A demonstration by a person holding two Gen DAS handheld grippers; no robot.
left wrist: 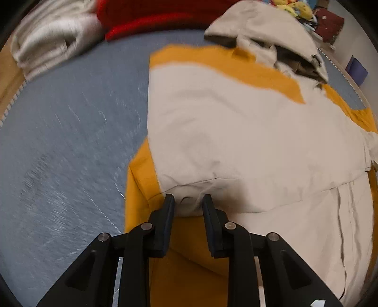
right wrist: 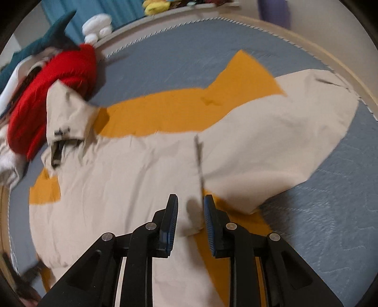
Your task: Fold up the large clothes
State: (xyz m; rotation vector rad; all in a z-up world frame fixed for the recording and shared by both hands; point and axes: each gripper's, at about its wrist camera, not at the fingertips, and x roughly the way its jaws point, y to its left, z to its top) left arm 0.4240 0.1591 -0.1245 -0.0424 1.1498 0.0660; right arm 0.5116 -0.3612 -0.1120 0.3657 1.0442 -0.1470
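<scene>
Blue bedding (left wrist: 70, 141) lies under a beige-and-yellow jacket (left wrist: 236, 132) spread just ahead of the left gripper (left wrist: 188, 200), whose jaws stand slightly apart over a folded-in hem, gripping nothing. From the right wrist, the right gripper (right wrist: 190, 200) stands likewise parted over the jacket (right wrist: 132, 179); a sleeve (right wrist: 283, 141) is folded across, so folding looks begun, with more left.

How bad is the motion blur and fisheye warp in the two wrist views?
Left wrist view: the blue bed cover is streaked and the red garment smeared, while the left gripper stays sharp. Right wrist view: the beige and yellow jacket has soft edges, with a dark shadow between the fingers of the right gripper. Both views bend the bed edge and darken at the corners.
</scene>
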